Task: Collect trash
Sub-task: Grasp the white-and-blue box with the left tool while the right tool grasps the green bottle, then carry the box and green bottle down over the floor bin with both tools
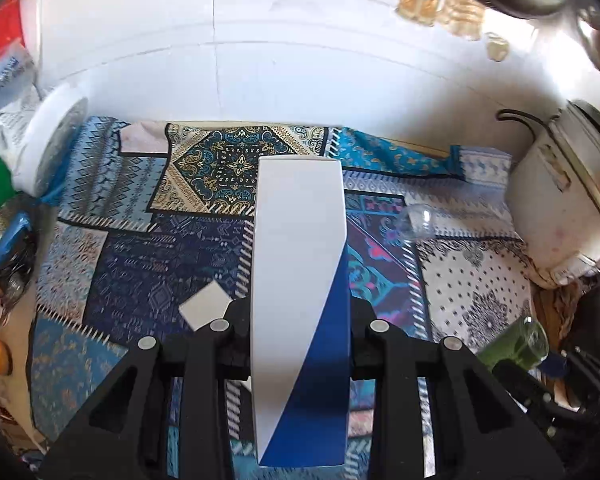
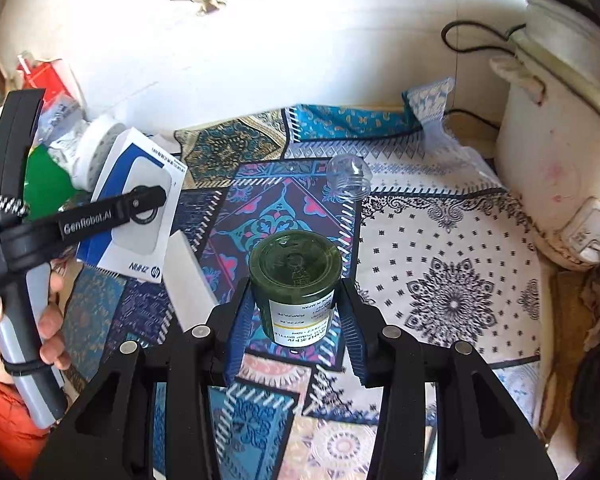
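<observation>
Left tongs (image 1: 300, 344) clamped on blue-white box (image 1: 300, 300), lifted over patchwork cloth (image 2: 452, 280). Right tongs (image 2: 296, 320) clamped on green pump bottle (image 2: 296, 280), right of box. Left to collect: clear cap (image 2: 348, 178) on cloth beyond bottle; white paper scrap (image 1: 205, 305) left of box. No bin visible.

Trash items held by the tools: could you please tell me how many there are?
2: a white-and-blue box in the left tool, a green bottle in the right tool.

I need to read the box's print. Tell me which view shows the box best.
The right wrist view: the box shows its printed face, with a device picture and logo, though the left tool crosses it. The left wrist view shows only the box's narrow white and blue edge, clamped between the pads.
</observation>
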Available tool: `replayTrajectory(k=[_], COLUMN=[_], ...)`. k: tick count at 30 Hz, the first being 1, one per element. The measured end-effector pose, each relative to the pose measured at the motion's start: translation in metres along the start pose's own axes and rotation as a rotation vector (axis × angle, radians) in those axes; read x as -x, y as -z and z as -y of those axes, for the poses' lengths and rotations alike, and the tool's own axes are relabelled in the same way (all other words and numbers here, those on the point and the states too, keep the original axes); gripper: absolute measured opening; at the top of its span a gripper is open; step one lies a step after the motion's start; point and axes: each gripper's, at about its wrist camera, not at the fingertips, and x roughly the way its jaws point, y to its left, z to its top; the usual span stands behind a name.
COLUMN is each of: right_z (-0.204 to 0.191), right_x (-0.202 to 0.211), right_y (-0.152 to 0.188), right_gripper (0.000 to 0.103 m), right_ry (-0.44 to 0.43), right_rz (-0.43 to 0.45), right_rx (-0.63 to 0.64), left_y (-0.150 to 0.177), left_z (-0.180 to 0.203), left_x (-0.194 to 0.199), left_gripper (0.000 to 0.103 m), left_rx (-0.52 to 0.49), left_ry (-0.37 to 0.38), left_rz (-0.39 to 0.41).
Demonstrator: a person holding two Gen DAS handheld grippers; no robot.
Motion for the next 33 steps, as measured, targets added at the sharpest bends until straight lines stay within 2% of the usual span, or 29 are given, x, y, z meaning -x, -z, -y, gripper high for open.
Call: replayTrajectory(k=[7,12,20,28,33], right_z=[-0.003,-0.011,-0.037,-0.076,-0.090], right_x=[0.051,0.081,0.115,0.116,0.104], right_y=[0.029,0.057,0.117,0.201,0.254], right_gripper=[0.039,0.039,0.039,0.039,0.039], right_ry=[-0.031,-0.054,-0.029,0.026,0.028], right_rz=[0.025,0.045,0.085,0.035,-0.038], right_rx=[0.089,0.112,0.070,-0.027,-0.058], left_y=[0.058,0.098,0.170,0.263,0.321], left_z=[0.022,0.030,0.014,-0.015,-0.028], left_x=[0.068,0.111,0.161,0.187,0.182], left_gripper=[0.031,0.031,0.031,0.031,0.031], left_rx=[0.060,0.047,0.001,-0.071,-0.086], left_ry=[0.005,-0.021,0.004,0.041,0.045], left_rz=[0.056,0.083,0.088,0.018,-0.082])
